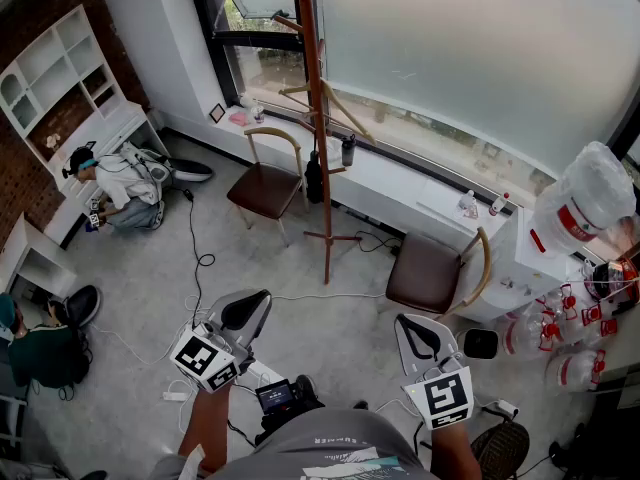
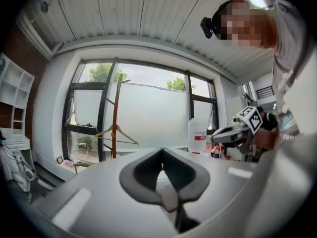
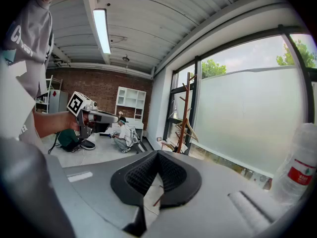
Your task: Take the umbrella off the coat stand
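Coat stand [image 1: 322, 118]: red-brown wood pole w/ pegs, upright, just in front of window sill [image 1: 400, 173]. Umbrella [image 1: 314, 178]: dark, folded, hangs close against the pole on its left side as head view has it, abt mid-height on the stand, not yet taken off. Wooden hanger [image 1: 330, 103] on a peg above the umbrella. Dark bottle [image 1: 348, 150] on the sill just right of the stand. Chair [image 1: 268, 183] just left of the stand; 2nd chair [image 1: 432, 268] to its right, nearer the camera. Both grippers well short of the stand, low at the near edge of head view, touching nothing on it. Left gripper [image 1: 252, 306]: in its own view the two dark pads meet at the tips, claw closed, nothing between; stand and hanger show in the distance, left of the tips. Right gripper [image 1: 416, 334]: in its own view the pads also meet at the tips w/ only a thin slit lower down, closed, empty; stand shows beyond, right of the tips. Cables [image 1: 200, 258] trail over the floor left of the stand's base. Person [image 1: 120, 190] crouched far left of the stand, beside a white shelf unit [image 1: 55, 88]. Water jugs [image 1: 590, 203] far right of the stand.
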`<state>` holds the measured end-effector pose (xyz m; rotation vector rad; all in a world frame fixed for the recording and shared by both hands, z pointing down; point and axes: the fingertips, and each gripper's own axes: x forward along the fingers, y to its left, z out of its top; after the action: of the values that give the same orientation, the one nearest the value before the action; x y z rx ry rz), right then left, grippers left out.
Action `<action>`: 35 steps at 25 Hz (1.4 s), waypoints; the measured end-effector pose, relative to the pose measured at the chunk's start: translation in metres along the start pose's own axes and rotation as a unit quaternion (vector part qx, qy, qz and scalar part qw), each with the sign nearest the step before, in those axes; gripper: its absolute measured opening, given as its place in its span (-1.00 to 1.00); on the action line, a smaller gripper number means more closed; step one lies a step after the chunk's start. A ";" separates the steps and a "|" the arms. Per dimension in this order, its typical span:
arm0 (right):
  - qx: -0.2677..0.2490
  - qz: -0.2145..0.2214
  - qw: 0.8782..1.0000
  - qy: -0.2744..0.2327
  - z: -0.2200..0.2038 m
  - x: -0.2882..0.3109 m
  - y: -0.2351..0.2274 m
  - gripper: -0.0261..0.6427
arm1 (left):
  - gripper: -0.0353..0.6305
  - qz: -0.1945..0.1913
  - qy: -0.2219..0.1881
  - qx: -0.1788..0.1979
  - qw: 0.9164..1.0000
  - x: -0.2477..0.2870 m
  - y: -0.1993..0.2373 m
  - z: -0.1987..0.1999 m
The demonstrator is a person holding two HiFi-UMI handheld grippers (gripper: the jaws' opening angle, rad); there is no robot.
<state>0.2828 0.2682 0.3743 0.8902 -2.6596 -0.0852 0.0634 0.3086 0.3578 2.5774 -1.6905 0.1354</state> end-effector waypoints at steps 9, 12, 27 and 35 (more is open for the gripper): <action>-0.006 -0.005 1.000 0.008 0.017 0.038 0.017 -0.92 | -0.89 -0.006 -0.004 -0.011 1.000 -0.006 0.044 -0.001; 0.000 -0.010 1.000 0.005 0.026 0.048 0.024 -0.92 | -0.89 -0.011 -0.007 -0.010 1.000 -0.010 0.056 -0.001; 0.030 -0.057 0.998 -0.019 0.069 0.098 0.061 -0.92 | -0.89 -0.044 -0.010 0.021 0.999 -0.030 0.116 -0.011; 0.031 -0.052 0.998 -0.007 0.075 0.131 0.061 -0.92 | -0.89 -0.046 0.002 0.001 0.999 -0.017 0.135 -0.026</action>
<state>0.1245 0.2358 0.3520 1.0517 -2.6397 -0.0334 -0.0684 0.2730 0.3813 2.6479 -1.5687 0.1364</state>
